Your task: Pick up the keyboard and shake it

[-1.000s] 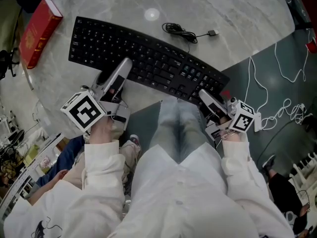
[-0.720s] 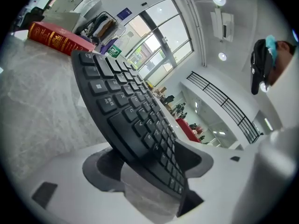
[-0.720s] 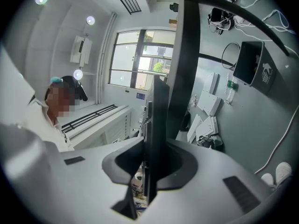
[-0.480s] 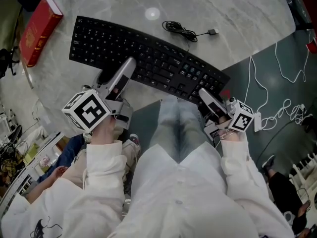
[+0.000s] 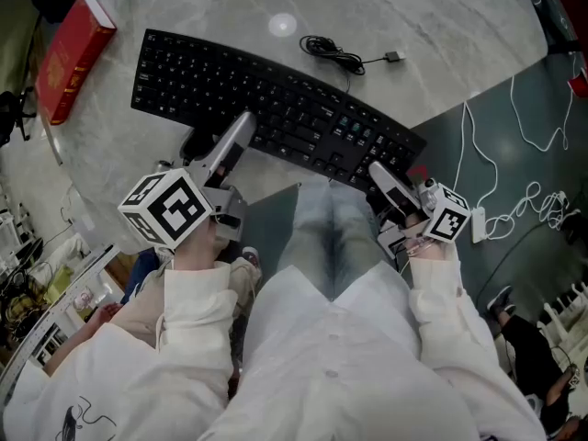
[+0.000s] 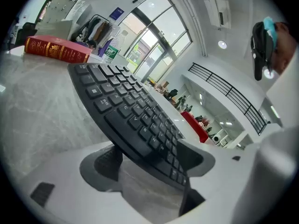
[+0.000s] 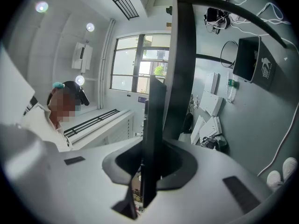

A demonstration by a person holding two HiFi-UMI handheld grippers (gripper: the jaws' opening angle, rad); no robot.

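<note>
Closest to you, your white sleeves (image 5: 197,310) run forward to the two grippers, with your jeans-clad legs (image 5: 326,232) between them below the table edge. Your left gripper (image 5: 241,129) is clamped on the front edge of the black keyboard (image 5: 276,108), a little left of its middle. In the left gripper view one jaw sits under the board and the other presses down on the key rows, and the board slants up and away between them. Your right gripper (image 5: 378,175) has its jaws closed on the same front edge near the right-hand end. In the right gripper view the board shows edge-on, a thin dark slab pinched between the two pads. The keyboard runs diagonally across the grey marble table (image 5: 459,26), its left end farther from you and its right corner out past the table's rim, over the dark floor (image 5: 459,154). The left gripper view shows marble beneath the held edge, so that edge is raised off the tabletop. Whether the far left end is off the table too, you cannot tell. Just behind the keyboard a coiled black cable (image 5: 333,56) lies on the marble. At the far left, near the rim, a red book (image 5: 72,58) lies apart from the keyboard's left end. White cables (image 5: 528,127) trail over the floor on the right.
</note>
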